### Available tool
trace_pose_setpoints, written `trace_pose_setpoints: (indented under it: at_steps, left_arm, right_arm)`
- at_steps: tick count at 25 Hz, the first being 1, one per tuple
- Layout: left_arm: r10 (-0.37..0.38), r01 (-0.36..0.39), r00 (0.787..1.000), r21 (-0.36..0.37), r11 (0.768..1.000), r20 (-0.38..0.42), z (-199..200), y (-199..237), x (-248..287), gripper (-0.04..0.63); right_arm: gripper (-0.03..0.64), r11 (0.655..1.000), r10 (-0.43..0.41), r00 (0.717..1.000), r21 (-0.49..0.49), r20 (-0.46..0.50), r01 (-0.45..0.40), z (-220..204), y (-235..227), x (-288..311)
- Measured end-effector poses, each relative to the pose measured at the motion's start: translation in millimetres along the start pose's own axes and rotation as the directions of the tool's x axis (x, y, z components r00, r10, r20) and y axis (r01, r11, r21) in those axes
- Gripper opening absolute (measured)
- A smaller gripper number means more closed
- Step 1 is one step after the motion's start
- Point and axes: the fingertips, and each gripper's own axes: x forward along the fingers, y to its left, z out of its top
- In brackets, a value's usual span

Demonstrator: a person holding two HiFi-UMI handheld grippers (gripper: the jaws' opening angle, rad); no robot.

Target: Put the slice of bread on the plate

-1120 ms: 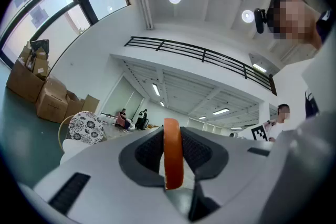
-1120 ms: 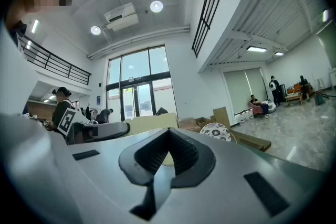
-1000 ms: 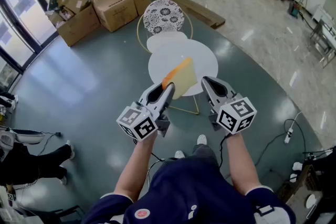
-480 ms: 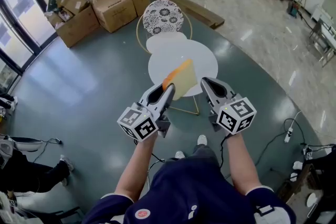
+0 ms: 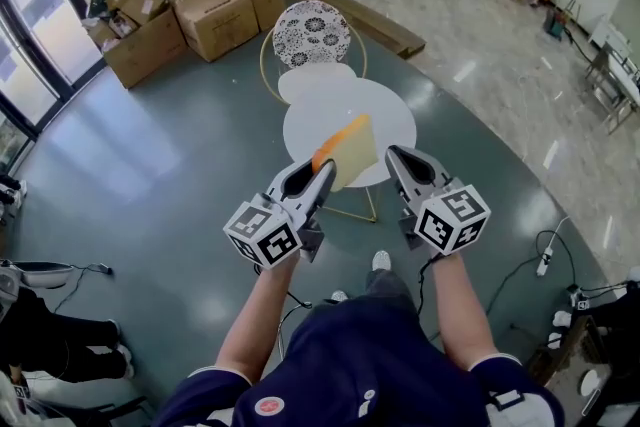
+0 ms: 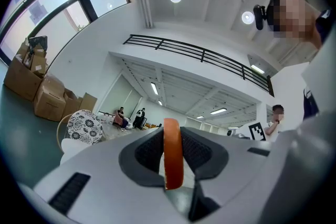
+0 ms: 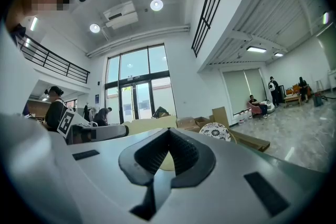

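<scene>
So far, only the pickup is done: the pale, orange-crusted slice of bread is pinched by the left gripper above the round white table at twelve o'clock. The right gripper — at three o'clock — is pressed together, empty. No plate is seen — placing remains.

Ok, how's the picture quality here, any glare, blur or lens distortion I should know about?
Head view: sharp, with pale window glare on the floor. Left gripper view: heavy fisheye bows the railing, corners black. Right gripper view: same fisheye, ceiling lights blown out.
</scene>
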Motion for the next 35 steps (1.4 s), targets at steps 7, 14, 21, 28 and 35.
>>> trace_pose_setpoints:
  at_steps: [7, 14, 21, 28, 35]
  left_arm:
    - [0.000, 0.000, 1.000, -0.006, 1.000, -0.002, -2, 16, 10, 0.091]
    - [0.001, -0.001, 1.000, -0.018, 1.000, -0.015, -6, 34, 36, 0.091]
    - [0.022, -0.023, 0.999, -0.024, 0.999, -0.040, -13, 69, 79, 0.091]
    - [0.058, -0.059, 0.997, -0.020, 0.998, -0.052, -15, 97, 135, 0.091]
    - [0.123, -0.123, 0.990, 0.002, 0.992, -0.069, -16, 122, 185, 0.091]
  right_arm:
    - [0.006, 1.000, -0.004, 1.000, 0.001, -0.010, 0.004, -3, -12, 16]
    - [0.006, 1.000, -0.012, 1.000, 0.015, -0.016, 0.012, -4, -41, 31]
    - [0.006, 0.999, -0.001, 1.000, 0.043, -0.021, 0.002, -6, -88, 64]
    - [0.006, 0.998, 0.030, 0.999, 0.064, -0.011, -0.029, 1, -149, 97]
    - [0.006, 0.993, 0.098, 0.995, 0.064, -0.013, -0.097, 14, -206, 125]
